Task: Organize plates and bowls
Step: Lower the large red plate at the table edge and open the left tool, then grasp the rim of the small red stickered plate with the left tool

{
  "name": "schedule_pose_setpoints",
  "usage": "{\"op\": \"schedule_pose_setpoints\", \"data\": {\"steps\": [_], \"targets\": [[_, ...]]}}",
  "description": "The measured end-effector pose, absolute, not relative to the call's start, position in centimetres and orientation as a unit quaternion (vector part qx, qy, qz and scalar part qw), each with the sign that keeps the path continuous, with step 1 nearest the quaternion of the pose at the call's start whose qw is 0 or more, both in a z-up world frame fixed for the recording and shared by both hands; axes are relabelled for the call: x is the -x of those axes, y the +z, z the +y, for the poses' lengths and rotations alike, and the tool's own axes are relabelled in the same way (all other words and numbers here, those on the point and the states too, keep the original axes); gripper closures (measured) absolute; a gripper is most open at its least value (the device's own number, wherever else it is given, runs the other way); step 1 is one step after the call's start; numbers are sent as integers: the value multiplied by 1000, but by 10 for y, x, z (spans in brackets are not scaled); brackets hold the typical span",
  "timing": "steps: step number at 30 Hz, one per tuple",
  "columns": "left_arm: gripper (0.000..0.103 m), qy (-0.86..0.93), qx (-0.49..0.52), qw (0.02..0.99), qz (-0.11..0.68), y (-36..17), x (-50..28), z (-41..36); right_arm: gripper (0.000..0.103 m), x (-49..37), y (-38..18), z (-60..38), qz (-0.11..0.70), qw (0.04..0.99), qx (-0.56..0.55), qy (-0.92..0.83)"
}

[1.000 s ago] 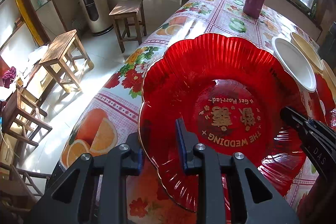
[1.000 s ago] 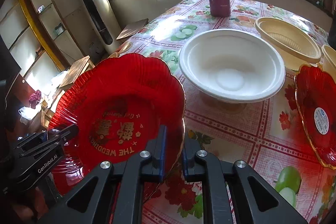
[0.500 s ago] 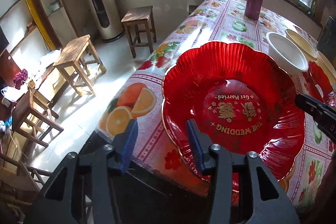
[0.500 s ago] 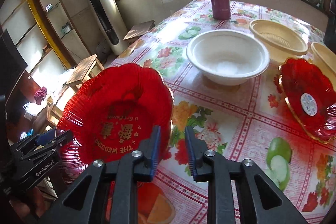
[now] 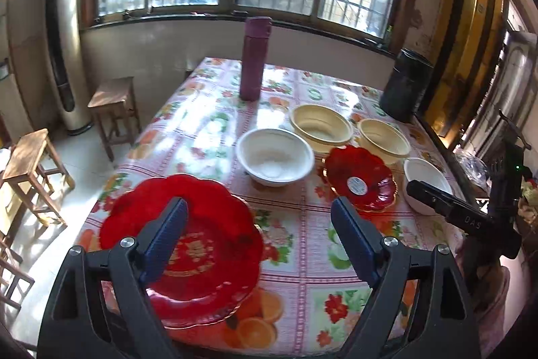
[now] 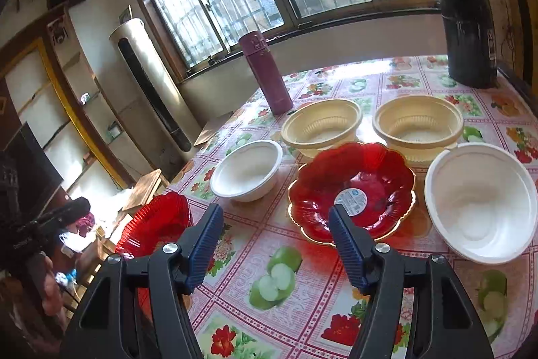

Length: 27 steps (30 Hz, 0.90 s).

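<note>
On the table (image 5: 302,224), near its front left corner, we find the big red plate (image 5: 208,258) lying flat, with gold lettering in its centre. Our left gripper (image 5: 259,238) hangs over it with jaws spread wide and nothing between them; the left finger overlaps the plate in the left wrist view, but we cannot tell whether it touches.

Our right gripper (image 6: 275,244) is likewise wide apart and empty, held above the cloth between the big red plate (image 6: 158,224) and the small red plate (image 6: 353,190), which carries a round sticker.

Behind the small plate we record two cream bowls (image 6: 321,127) (image 6: 418,127) side by side. One white bowl (image 6: 247,170) sits to its left, a second white bowl (image 6: 481,201) just beside it on the right; all stand separately, unstacked.

Farther back we note a purple flask (image 5: 254,59) upright, and a black canister (image 6: 469,36) at the far right corner. Wooden stools (image 5: 114,110) stand on the floor off the table's left side.
</note>
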State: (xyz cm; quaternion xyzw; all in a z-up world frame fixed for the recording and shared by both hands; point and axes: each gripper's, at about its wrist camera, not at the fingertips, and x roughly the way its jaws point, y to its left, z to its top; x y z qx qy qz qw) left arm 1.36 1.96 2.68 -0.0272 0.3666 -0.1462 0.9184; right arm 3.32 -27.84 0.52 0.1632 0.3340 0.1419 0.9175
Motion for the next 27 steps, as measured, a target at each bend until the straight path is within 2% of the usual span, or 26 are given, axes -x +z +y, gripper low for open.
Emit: {"op": "schedule_pose_setpoints", "data": {"steps": [6,11,14,24,25,27], "targets": [[15,-212,73,856,467,-8,-58,-54,35,-53,-31,-330,364,881,-272,127],[16,-197,139,808,538,-44,-88,-74,35,-64,-56,-347,385,858,-321,112],[16,-184,160,800,549,-53,-99,-78,34,-68,-63,-356,394,849,-338,96],[17,-184,130,794,564,-72,-128,-111,34,-79,-93,-377,415,821,-388,53],[18,-184,126,795,564,-74,-130,-114,34,-80,-95,-377,416,820,-389,51],[26,-191,128,789,570,-78,-135,-117,34,-82,-98,-380,417,818,-394,46]]}}
